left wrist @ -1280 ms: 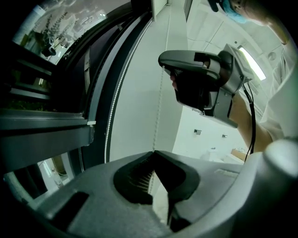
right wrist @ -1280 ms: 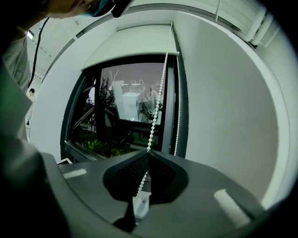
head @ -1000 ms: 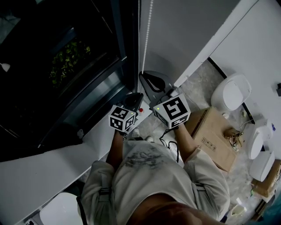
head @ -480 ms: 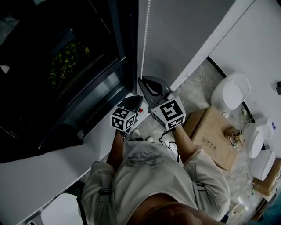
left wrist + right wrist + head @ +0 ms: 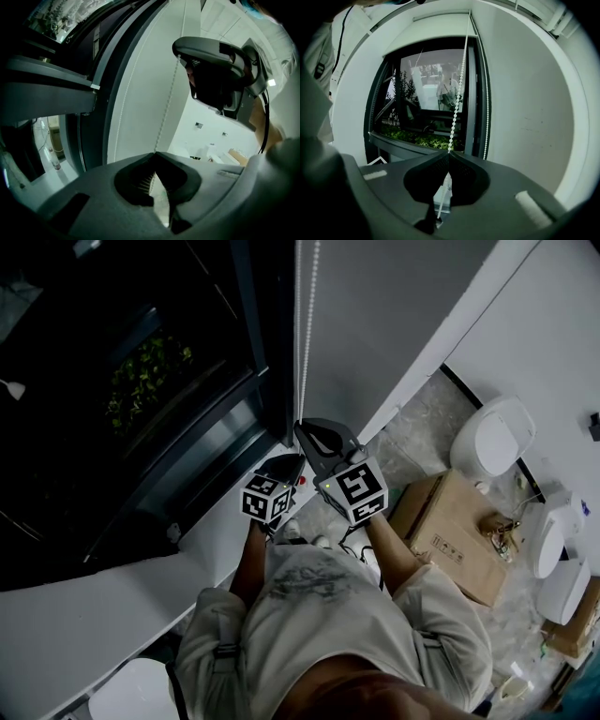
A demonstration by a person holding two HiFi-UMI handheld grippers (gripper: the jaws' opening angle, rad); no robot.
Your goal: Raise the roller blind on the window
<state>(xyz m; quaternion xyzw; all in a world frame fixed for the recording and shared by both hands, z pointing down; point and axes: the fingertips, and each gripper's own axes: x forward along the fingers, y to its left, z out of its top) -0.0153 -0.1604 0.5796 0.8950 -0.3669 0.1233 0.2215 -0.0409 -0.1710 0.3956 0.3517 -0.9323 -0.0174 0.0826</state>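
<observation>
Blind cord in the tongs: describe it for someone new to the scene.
Find the dark-framed window; two strands of white bead chain hang along its right edge. The one meant runs down into the shut tongs of the left gripper and the right gripper; its neighbour hangs free beside the frame.

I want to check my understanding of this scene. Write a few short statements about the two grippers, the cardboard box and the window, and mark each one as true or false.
1. The right gripper is shut on the bead chain. True.
2. The left gripper has its fingers wide apart and holds nothing. False: its fingers are together, and the bead chain runs in between their tips.
3. The cardboard box lies on the windowsill. False: it stands on the floor, to the person's right.
4. Green plants show behind the window. True.
</observation>
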